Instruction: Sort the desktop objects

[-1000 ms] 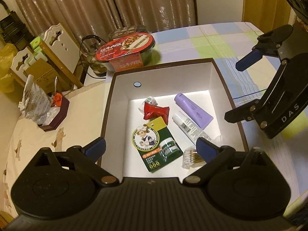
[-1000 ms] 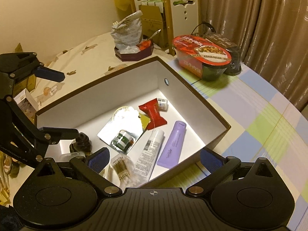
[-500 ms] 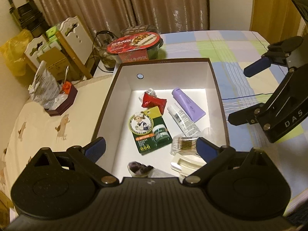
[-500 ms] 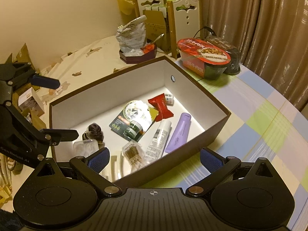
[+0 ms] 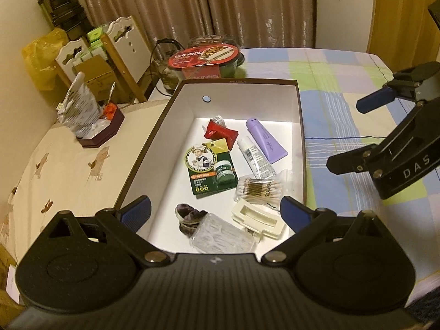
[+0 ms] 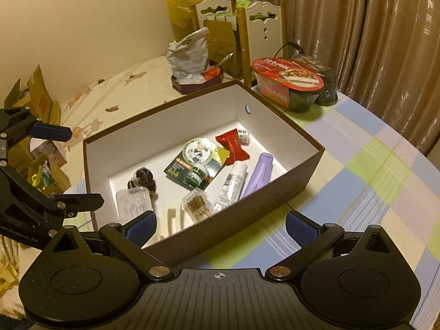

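Box (image 5: 300, 126) sat on the checked tablecloth (image 5: 343, 115) holding every small item, from purple tube (image 5: 266, 140) down to red candy (image 5: 220, 132); both left gripper (image 5: 216, 206) and right gripper (image 6: 221, 227) hung above, spread wide and empty, so best withdrawn clear of the rim

A red-lidded black instant-meal bowl (image 5: 204, 62) stands on the checked desk cloth (image 5: 338, 88), beside a dark plastic container (image 6: 319, 82). A small maroon tray (image 5: 100, 134) holds a crumpled silver bag (image 5: 78, 108). Behind stand two white carved chair backs (image 6: 242, 19), a yellow plastic bag (image 5: 41, 60) and brown curtains (image 5: 247, 8).
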The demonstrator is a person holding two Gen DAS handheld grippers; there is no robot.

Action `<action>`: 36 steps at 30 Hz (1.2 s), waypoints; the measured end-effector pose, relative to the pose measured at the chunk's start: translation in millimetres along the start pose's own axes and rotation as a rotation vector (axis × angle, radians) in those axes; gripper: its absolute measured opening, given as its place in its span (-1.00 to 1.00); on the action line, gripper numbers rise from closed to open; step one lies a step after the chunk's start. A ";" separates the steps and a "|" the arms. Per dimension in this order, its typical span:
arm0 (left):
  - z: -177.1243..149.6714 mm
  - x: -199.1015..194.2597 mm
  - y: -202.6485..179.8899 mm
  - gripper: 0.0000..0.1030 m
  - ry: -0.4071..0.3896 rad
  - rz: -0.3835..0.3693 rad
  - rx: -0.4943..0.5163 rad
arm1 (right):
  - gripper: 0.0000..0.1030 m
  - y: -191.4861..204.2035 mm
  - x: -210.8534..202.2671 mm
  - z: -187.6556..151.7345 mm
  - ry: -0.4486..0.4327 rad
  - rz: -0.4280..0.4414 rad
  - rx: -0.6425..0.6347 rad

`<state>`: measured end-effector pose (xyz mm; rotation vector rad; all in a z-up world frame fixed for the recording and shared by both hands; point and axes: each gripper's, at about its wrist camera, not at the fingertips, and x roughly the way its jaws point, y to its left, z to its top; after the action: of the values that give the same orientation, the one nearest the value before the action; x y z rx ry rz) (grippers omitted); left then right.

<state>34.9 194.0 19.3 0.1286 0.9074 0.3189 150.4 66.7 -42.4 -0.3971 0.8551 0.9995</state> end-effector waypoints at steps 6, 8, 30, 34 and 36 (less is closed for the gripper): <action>-9.7 -9.8 -8.6 0.92 0.010 0.007 -0.036 | 0.99 3.6 -4.7 -12.9 -0.001 0.013 -0.028; -12.9 -12.7 -10.7 0.92 0.013 0.009 -0.053 | 0.99 4.4 -6.1 -16.6 -0.003 0.020 -0.032; -43.3 -39.9 -34.9 0.92 0.033 0.063 -0.137 | 0.99 14.6 -20.4 -47.5 0.032 0.030 -0.033; -47.6 -44.8 -36.7 0.92 0.026 0.074 -0.156 | 0.99 17.1 -25.3 -50.6 0.029 0.020 -0.048; -49.7 -48.0 -38.1 0.92 0.019 0.082 -0.157 | 0.99 18.0 -27.7 -51.8 0.026 0.020 -0.053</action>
<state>-23.6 141.1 15.7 0.0184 0.8936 0.4667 104.8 26.4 -51.5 -0.4479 0.8589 1.0395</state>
